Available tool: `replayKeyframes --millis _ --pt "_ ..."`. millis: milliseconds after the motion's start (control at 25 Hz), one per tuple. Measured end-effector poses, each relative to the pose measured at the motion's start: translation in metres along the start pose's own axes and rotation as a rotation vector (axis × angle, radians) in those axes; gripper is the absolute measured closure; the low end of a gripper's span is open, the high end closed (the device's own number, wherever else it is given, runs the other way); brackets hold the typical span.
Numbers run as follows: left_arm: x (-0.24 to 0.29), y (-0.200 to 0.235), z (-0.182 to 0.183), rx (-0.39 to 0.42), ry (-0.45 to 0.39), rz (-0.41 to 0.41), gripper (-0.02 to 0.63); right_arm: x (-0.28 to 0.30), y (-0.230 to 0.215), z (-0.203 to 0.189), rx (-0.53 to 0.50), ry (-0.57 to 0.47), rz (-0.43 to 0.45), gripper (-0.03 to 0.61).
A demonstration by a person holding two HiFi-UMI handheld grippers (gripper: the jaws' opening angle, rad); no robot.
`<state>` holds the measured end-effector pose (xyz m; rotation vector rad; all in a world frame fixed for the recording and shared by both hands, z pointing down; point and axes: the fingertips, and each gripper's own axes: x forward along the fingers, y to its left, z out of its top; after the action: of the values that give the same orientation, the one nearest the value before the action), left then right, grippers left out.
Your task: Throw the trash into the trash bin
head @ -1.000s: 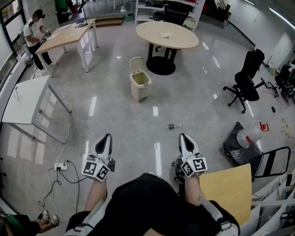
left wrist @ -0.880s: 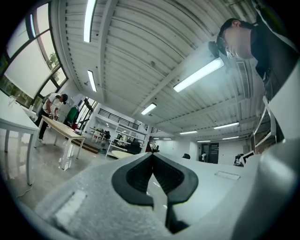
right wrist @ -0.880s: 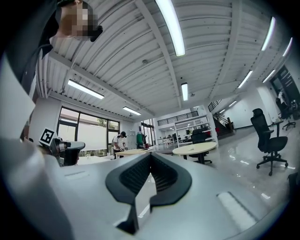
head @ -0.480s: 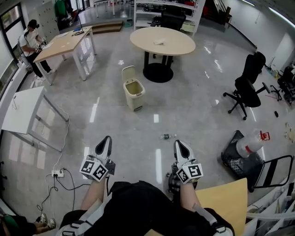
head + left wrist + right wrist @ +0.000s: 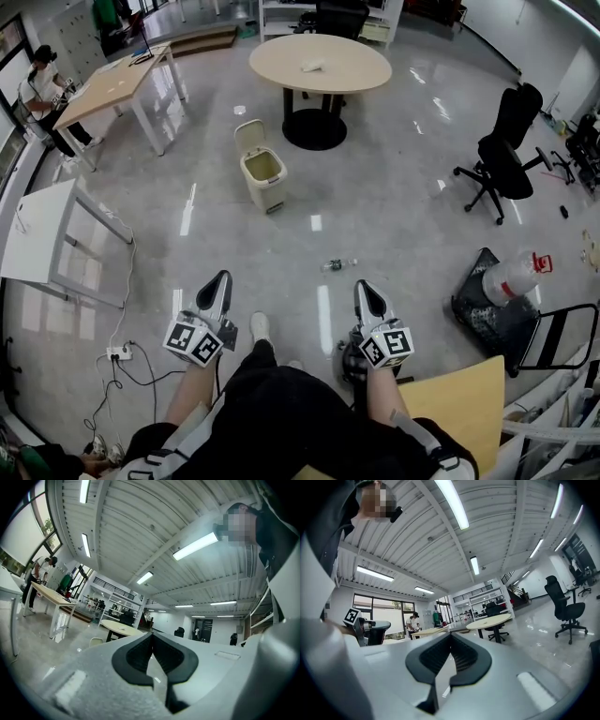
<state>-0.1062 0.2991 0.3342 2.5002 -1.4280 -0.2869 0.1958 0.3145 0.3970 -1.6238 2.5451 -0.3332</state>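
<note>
In the head view, the bottle (image 5: 337, 265) lies flat on the floor, long axis crosswise, just ahead-left of the right gripper (image 5: 364, 287). The open bin (image 5: 262, 178) stands farther ahead of the left gripper (image 5: 221, 278). In the left gripper view the jaws are closed and empty. The right gripper view shows the same.

Floor (image 5: 394, 216) glossy, reflective, smooth; trash bin (image 5: 268, 194) cream plastic, matt; round table (image 5: 323, 64) pale wood-look top; bottle (image 5: 337, 265) clear plastic.

A bottle (image 5: 339, 265) lies on the floor (image 5: 394, 216) at centre. The trash bin (image 5: 261, 178) stands farther off, to its left. Beyond the bin is a round desk (image 5: 320, 64); an office chair (image 5: 506, 150) stands right.
</note>
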Motion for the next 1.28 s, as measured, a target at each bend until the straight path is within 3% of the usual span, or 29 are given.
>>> replayKeyframes --millis 280,520,840,1280 --pt "0.048 0.049 -0.011 0.033 0.041 -0.042 0.612 0.044 -0.006 0.021 -0.036 -0.025 -0.059 0.572" --pt "0.104 0.076 0.018 0.105 0.003 -0.131 0.612 0.103 -0.008 0.043 -0.089 -0.032 -0.068 0.572" --pt "0.152 0.119 0.028 0.073 -0.012 -0.187 0.612 0.173 -0.013 0.053 -0.147 -0.002 -0.082 0.572" --pt "0.185 0.159 0.026 0.059 0.016 -0.255 0.612 0.247 0.014 0.034 -0.108 0.007 -0.077 0.572"
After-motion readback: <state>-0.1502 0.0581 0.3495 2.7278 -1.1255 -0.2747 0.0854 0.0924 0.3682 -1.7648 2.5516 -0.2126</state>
